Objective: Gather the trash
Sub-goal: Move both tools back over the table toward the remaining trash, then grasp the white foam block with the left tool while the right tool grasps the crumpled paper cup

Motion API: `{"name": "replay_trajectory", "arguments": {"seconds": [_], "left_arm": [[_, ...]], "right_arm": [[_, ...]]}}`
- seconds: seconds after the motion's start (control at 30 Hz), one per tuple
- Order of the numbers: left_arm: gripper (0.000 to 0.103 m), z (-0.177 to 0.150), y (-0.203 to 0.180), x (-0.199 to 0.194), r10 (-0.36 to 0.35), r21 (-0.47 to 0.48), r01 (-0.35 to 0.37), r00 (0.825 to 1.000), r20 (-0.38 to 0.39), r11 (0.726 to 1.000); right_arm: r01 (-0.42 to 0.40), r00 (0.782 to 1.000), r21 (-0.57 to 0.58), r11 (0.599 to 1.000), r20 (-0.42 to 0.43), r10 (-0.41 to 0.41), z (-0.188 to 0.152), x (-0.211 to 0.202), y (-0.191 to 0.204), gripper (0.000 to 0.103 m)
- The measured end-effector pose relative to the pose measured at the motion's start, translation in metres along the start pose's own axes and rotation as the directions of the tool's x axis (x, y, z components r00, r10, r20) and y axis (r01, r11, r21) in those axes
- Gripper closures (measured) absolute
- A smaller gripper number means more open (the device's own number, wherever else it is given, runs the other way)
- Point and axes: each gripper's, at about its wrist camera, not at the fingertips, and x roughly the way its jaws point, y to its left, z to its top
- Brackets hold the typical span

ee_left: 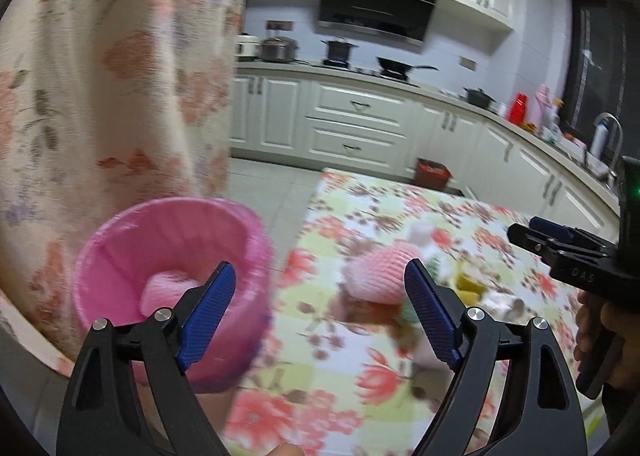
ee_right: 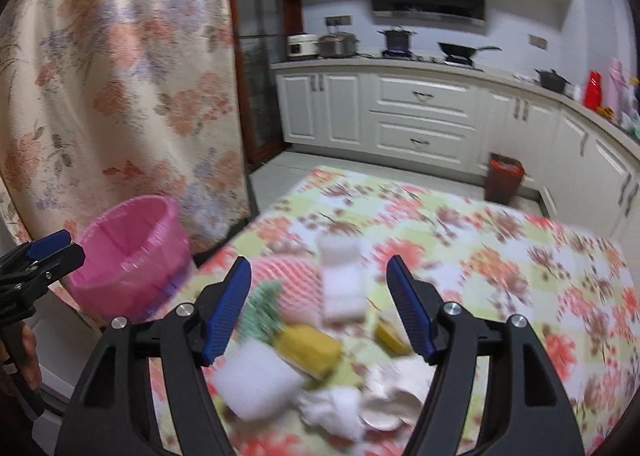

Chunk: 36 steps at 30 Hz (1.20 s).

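Left gripper [ee_left: 320, 312]: fingers spread, nothing between them, hanging between bin and table edge.
Right gripper [ee_right: 318, 306]: fingers spread and empty, over the trash heap.
Bin [ee_left: 120, 256]: pink, lined, beside the table by the curtain [ee_left: 100, 75]; a pink foam net [ee_left: 166, 288] lies inside.
Trash [ee_right: 308, 344]: on the floral table [ee_right: 500, 256] — pink net, white foam, yellow peel, tissue, blurred.

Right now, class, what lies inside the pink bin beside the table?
Inside the pink bin, one pink foam net shows. The near wall and the left tool's finger hide the rest.
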Motion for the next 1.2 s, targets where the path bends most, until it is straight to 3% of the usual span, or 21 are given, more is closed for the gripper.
{"name": "replay_trajectory", "arguments": {"seconds": [0.23,0.47,0.77,0.9,1.03,1.2], "left_arm": [[0.023,-0.019,-0.046,0.018,-0.077,0.058,0.080,0.995,-0.066,0.995],[0.023,-0.044,-0.081,0.041,-0.136,0.089,0.151,0.979,-0.152,0.985],[0.023,-0.066,-0.099,0.078,-0.147,0.105,0.178,0.957,-0.248,0.978],[0.032,-0.072,-0.101,0.090,-0.140,0.110,0.176,0.950,-0.278,0.978],[0.052,-0.075,-0.103,0.097,-0.140,0.113,0.180,0.944,-0.299,0.977],[0.053,-0.074,-0.100,0.097,-0.149,0.107,0.189,0.942,-0.299,0.976]], "right_arm": [[0.053,0.998,0.039,0.998,-0.042,-0.051,-0.036,-0.007,-0.035,0.031],[0.075,0.993,0.055,0.996,-0.098,-0.069,-0.065,-0.004,-0.055,0.029],[0.085,0.987,0.065,0.994,-0.142,-0.075,-0.082,0.006,-0.063,0.028],[0.077,0.985,0.065,0.995,-0.157,-0.066,-0.084,0.015,-0.060,0.025],[0.075,0.983,0.071,0.995,-0.170,-0.062,-0.082,0.024,-0.057,0.018],[0.088,0.978,0.073,0.993,-0.194,-0.072,-0.076,0.037,-0.052,0.016]]}}
